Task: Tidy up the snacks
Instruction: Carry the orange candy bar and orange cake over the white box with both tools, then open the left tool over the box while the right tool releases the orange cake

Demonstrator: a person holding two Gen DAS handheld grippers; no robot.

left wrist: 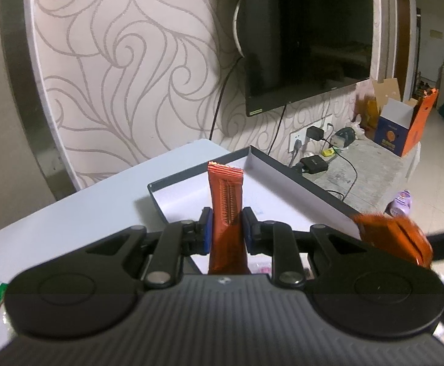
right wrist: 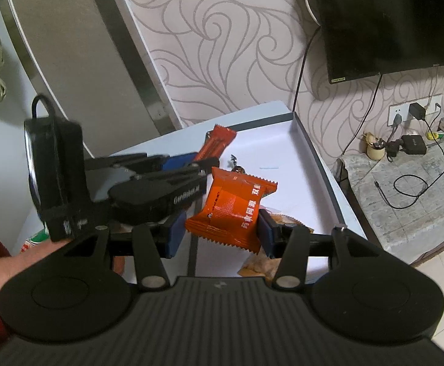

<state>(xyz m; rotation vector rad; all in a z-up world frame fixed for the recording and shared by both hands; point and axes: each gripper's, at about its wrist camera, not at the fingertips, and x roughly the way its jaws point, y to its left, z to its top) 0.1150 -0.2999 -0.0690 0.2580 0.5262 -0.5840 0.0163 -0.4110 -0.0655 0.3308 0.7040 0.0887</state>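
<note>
White table [left wrist: 69, 213] — swirl-patterned wallpaper [left wrist: 115, 61], dark television [left wrist: 313, 39]

A home living room is shown. A flat-screen television [left wrist: 307, 39] is mounted on a wall papered with a swirl pattern [left wrist: 124, 70], above a low stone ledge [right wrist: 411, 189] on which chargers and cables are plugged into a wall socket [right wrist: 400, 114]. Opened cardboard boxes [left wrist: 402, 125] are stacked on the ledge beside a tiled floor [left wrist: 435, 164].

Orange snack packets [right wrist: 231, 210], swirl-patterned beige wallpaper [left wrist: 124, 61]
</note>
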